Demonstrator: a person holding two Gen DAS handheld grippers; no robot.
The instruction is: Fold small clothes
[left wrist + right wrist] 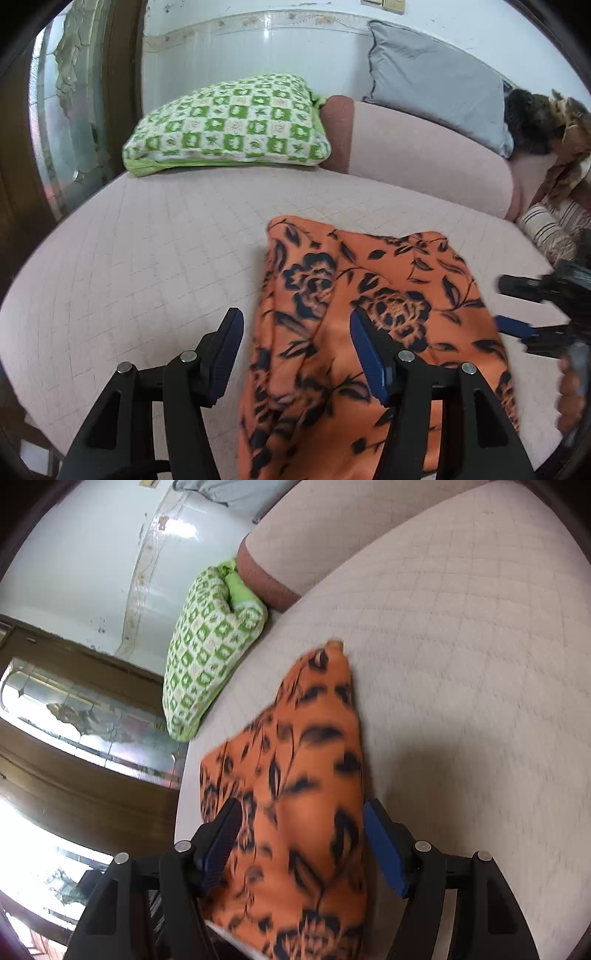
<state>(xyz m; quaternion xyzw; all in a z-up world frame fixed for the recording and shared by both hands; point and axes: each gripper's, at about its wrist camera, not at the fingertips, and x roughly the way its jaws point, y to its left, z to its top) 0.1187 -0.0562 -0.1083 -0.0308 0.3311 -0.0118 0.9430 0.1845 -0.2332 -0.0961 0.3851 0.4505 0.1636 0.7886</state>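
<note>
An orange garment with a black flower print (373, 317) lies partly folded on the pale pink quilted sofa seat (147, 236). My left gripper (295, 332) is open above its left edge, one finger over the seat, the other over the cloth. My right gripper (517, 310) shows at the right edge of the left wrist view, open at the garment's right side. In the right wrist view the garment (306, 775) lies between and beneath my open right gripper (301, 819), blurred by motion; the seat (461, 646) stretches beyond it.
A green-and-white checked pillow (229, 125) lies at the far left of the seat, also in the right wrist view (207, 650). A grey cushion (436, 81) leans on the pink backrest (424, 155). Brown and striped cloths (561, 206) pile at the right. A wooden-framed glass door (85, 716) stands beside the sofa.
</note>
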